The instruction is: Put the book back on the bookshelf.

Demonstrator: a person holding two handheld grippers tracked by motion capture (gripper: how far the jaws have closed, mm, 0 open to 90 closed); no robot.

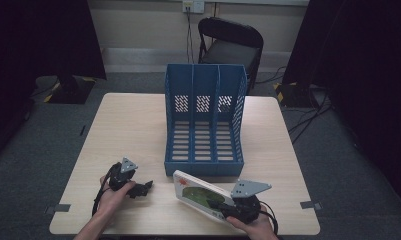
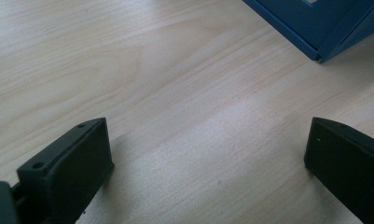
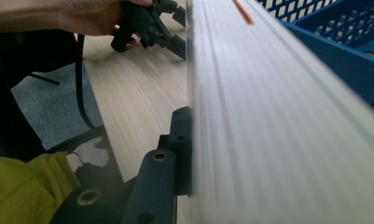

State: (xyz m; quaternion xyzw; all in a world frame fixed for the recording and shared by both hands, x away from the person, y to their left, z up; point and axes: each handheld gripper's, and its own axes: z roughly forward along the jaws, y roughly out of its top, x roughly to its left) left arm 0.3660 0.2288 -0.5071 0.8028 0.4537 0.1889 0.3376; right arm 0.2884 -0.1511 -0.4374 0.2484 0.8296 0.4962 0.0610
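A white book [image 1: 198,192] with a green cover picture stands tilted on its edge near the table's front, just before the blue three-slot file rack [image 1: 205,120]. My right gripper [image 1: 227,206] is shut on the book's near end. In the right gripper view the book's blurred page edge [image 3: 278,116] runs away from one black jaw pressed against its left side; the other jaw is hidden behind it. My left gripper [image 1: 144,188] rests low at the front left, open, with bare wood between its jaws [image 2: 208,140].
The rack's lower corner [image 2: 315,28] lies ahead of the left gripper. The light wooden table [image 1: 133,130] is bare left of the rack. A black chair [image 1: 230,45] stands behind the table. The table's front edge runs close to both hands.
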